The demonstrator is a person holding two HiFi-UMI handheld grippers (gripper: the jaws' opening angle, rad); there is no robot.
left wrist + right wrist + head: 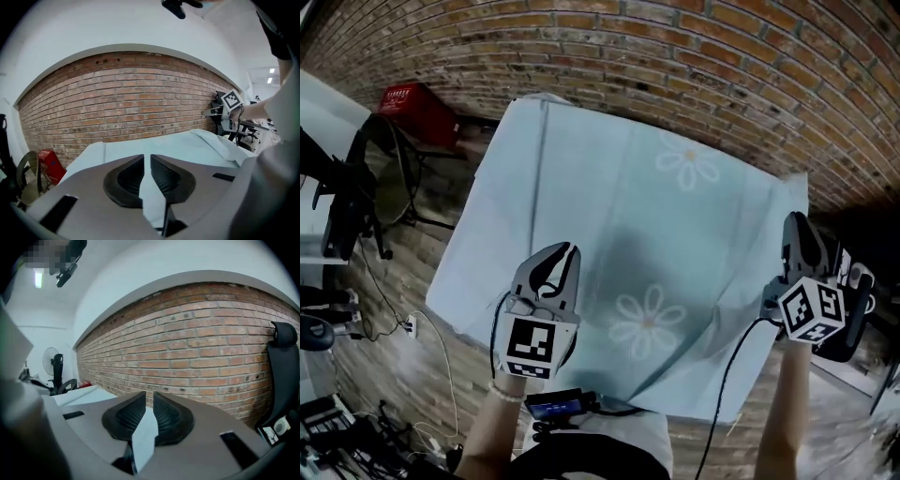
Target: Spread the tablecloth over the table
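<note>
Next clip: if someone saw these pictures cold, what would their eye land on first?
The pale blue tablecloth with white daisies fills the middle of the head view, stretched out in front of a red brick wall. The left gripper and right gripper are each shut on the cloth, one toward either side of its near edge. A red crate sits by the wall at the upper left.

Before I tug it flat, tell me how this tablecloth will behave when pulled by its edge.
Probably floppy: the tablecloth shows creases and a drooping near edge. Likely light: thin pinches in the left gripper and right gripper seem enough to carry that edge. It may slide easily, since nothing rests on it.
</note>
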